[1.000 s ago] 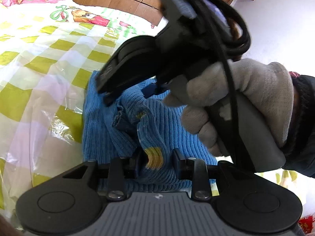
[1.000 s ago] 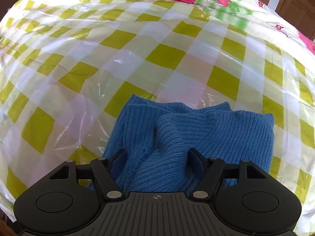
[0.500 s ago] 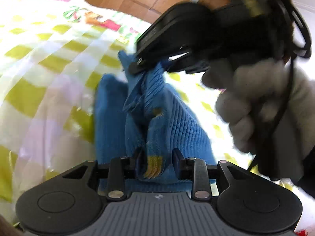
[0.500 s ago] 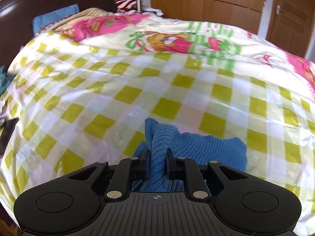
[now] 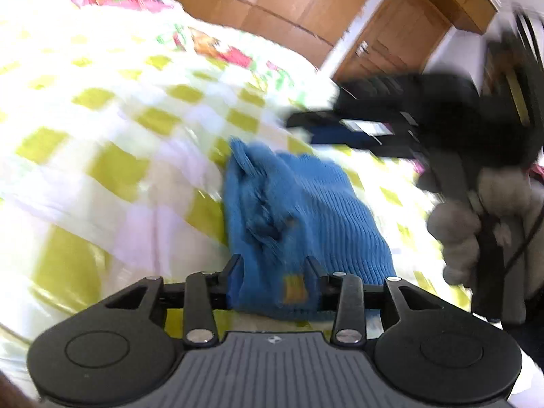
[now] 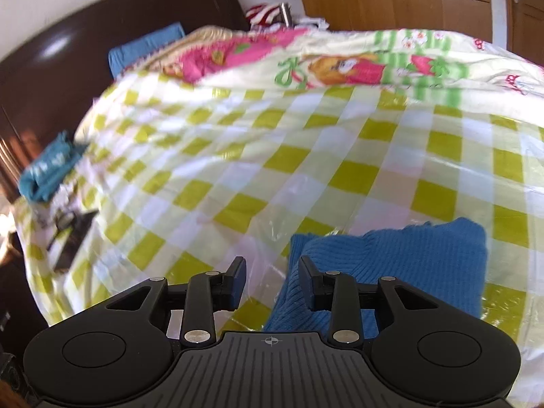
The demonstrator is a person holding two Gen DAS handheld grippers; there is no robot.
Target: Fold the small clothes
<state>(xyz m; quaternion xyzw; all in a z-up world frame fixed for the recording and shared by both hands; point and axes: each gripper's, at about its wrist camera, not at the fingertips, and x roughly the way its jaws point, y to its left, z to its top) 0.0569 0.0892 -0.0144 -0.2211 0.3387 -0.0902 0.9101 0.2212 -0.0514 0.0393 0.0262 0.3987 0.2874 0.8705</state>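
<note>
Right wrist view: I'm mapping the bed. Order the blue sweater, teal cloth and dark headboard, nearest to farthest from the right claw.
1. Blue sweater, just right of the right claw.
2. Teal cloth, left bed edge.
3. Dark headboard, far upper left.

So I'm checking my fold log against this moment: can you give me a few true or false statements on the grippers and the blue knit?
1. The right gripper grips the blue knit garment. False: its jaws stand open, with only the checked sheet between them.
2. The garment lies on a yellow-checked sheet. True.
3. The left gripper is open, with the knit lying between its fingers. True.
4. The garment is red. False: it is blue with a small yellow patch.
</note>
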